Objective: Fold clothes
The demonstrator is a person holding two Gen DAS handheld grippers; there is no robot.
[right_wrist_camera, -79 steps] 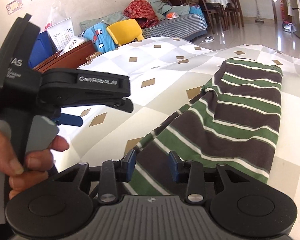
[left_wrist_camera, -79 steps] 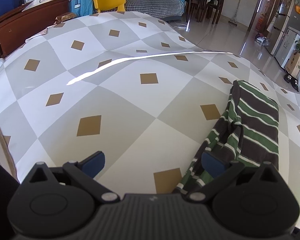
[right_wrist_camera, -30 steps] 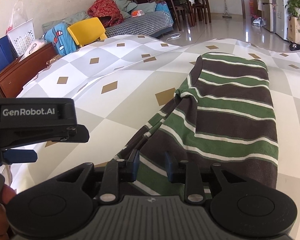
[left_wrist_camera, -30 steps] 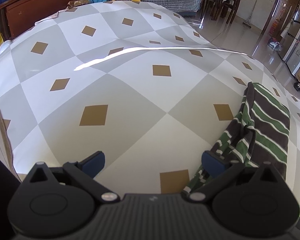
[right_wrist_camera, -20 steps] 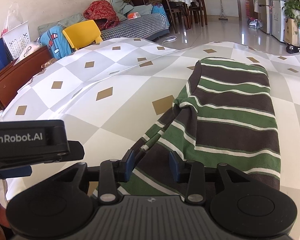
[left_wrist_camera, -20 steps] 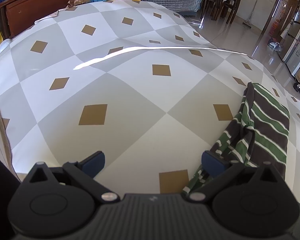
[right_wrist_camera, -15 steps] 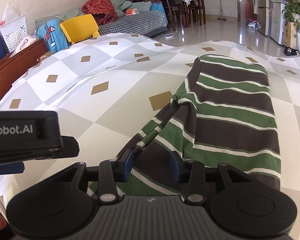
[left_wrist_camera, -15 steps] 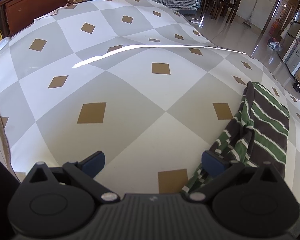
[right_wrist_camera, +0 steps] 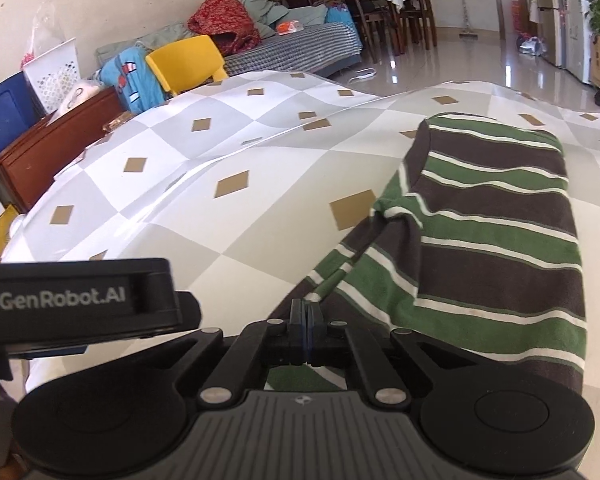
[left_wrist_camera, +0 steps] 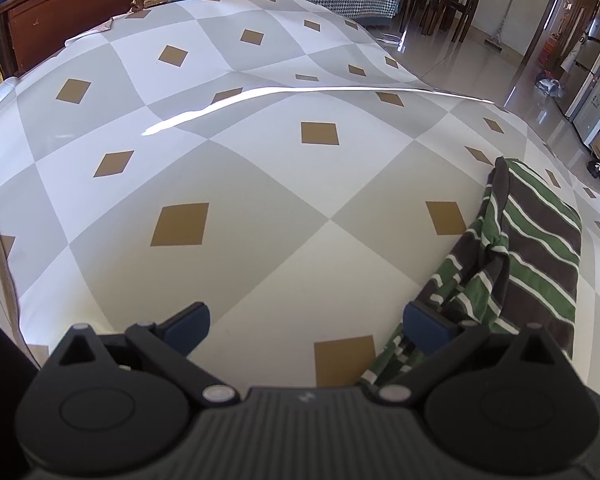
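Right gripper (right_wrist_camera: 305,312) has just snapped closed, pinching the shirt (right_wrist_camera: 492,248) near the table's (left_wrist_camera: 236,184) front edge. Left gripper (left_wrist_camera: 304,322) hasn't budged, jaws wide apart over bare cloth beside the shirt. Yellow chair (right_wrist_camera: 186,62) sits behind.

Green, brown, white-striped garment (right_wrist_camera: 496,236) on grey-white checked cloth (left_wrist_camera: 220,168) with tan diamonds.

The striped garment's (right_wrist_camera: 496,240) near end is hidden behind the right gripper's (right_wrist_camera: 305,312) fingers.
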